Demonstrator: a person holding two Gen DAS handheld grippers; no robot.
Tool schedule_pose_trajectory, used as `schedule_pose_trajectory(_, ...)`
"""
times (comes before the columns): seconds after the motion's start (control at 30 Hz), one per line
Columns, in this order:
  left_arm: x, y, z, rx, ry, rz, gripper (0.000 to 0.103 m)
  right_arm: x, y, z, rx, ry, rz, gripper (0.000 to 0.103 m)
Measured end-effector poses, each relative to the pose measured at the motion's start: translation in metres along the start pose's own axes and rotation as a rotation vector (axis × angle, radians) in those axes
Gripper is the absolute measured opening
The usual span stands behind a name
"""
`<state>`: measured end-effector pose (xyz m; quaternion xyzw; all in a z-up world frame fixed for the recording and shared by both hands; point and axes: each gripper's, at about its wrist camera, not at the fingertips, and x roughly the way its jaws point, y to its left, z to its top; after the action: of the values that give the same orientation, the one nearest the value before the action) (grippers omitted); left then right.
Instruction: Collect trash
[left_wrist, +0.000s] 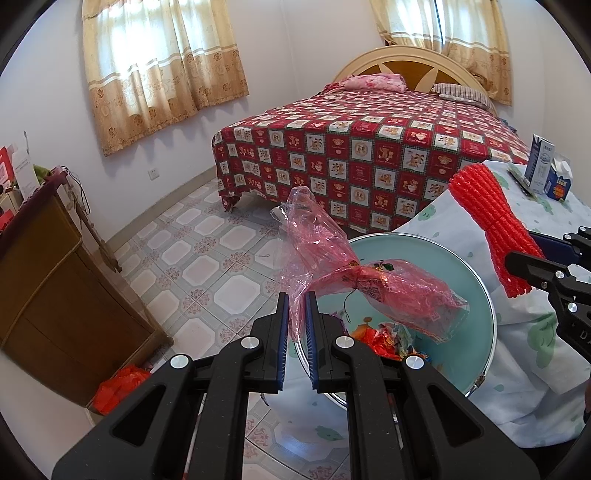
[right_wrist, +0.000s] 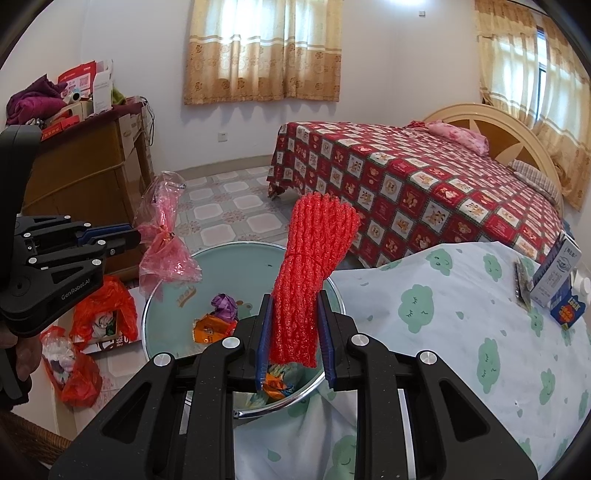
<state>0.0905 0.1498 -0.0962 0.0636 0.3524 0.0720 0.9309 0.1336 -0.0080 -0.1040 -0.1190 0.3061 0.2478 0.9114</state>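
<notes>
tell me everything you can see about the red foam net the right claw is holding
The red foam net is a bright red sleeve of woven foam mesh, bunched into a long bundle. It flares wide at the top, is cinched at a narrow waist, and widens again below. It stands roughly upright, leaning slightly. The right claw squeezes its lower part between blue pads, and nothing else touches it. It hangs over the round bin, beside the cloth-covered table.
</notes>
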Motion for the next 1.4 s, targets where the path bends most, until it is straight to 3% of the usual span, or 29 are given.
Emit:
schedule_pose_trajectory(0.43,-0.005,-0.005,0.001,-0.001,-0.009,-0.016,0.012,0.007,0.002,0.008,0.002,-0.013,0.004,0.023)
schedule_pose_trajectory(0.5,-0.005,-0.006,0.002,0.001,-0.011,-0.021,0.014,0.008,0.001,0.008,0.005,-0.02,0.005,0.027)
schedule_pose_trajectory(0.53,-0.006,-0.007,0.003,-0.002,-0.013,-0.022,0.016,0.009,-0.001,0.007,0.011,-0.021,0.007,0.03)
schedule_pose_trajectory(0.6,-0.009,-0.009,0.003,-0.002,-0.02,-0.024,0.027,0.01,-0.004,0.004,0.025,-0.024,0.013,0.044)
schedule_pose_trajectory(0.67,-0.011,-0.011,0.003,0.001,-0.026,-0.029,0.031,0.009,-0.007,0.002,0.037,-0.029,0.011,0.051)
schedule_pose_trajectory(0.7,-0.011,-0.011,0.003,-0.001,-0.027,-0.031,0.033,0.009,-0.01,0.0,0.049,-0.027,0.012,0.051)
schedule_pose_trajectory(0.77,-0.015,-0.013,0.003,-0.003,-0.039,-0.029,0.052,0.004,-0.013,-0.002,0.066,-0.033,0.009,0.052)
schedule_pose_trajectory(0.9,-0.025,-0.012,0.006,-0.011,-0.073,-0.029,0.063,-0.019,-0.02,-0.011,0.107,-0.059,-0.012,0.059)
schedule_pose_trajectory(0.97,-0.036,-0.011,0.007,-0.035,-0.114,-0.019,0.078,-0.035,-0.023,-0.014,0.121,-0.08,-0.035,0.061)
schedule_pose_trajectory(1.03,-0.052,-0.015,0.01,-0.03,-0.163,-0.019,0.079,-0.054,-0.026,-0.018,0.13,-0.12,-0.057,0.064)
schedule_pose_trajectory(1.13,-0.071,-0.018,0.014,-0.039,-0.215,-0.024,0.09,-0.079,-0.028,-0.019,0.138,-0.173,-0.09,0.066)
schedule_pose_trajectory(1.4,-0.095,-0.024,0.02,-0.023,-0.264,-0.037,0.097,-0.123,-0.03,-0.022,0.127,-0.274,-0.156,0.072)
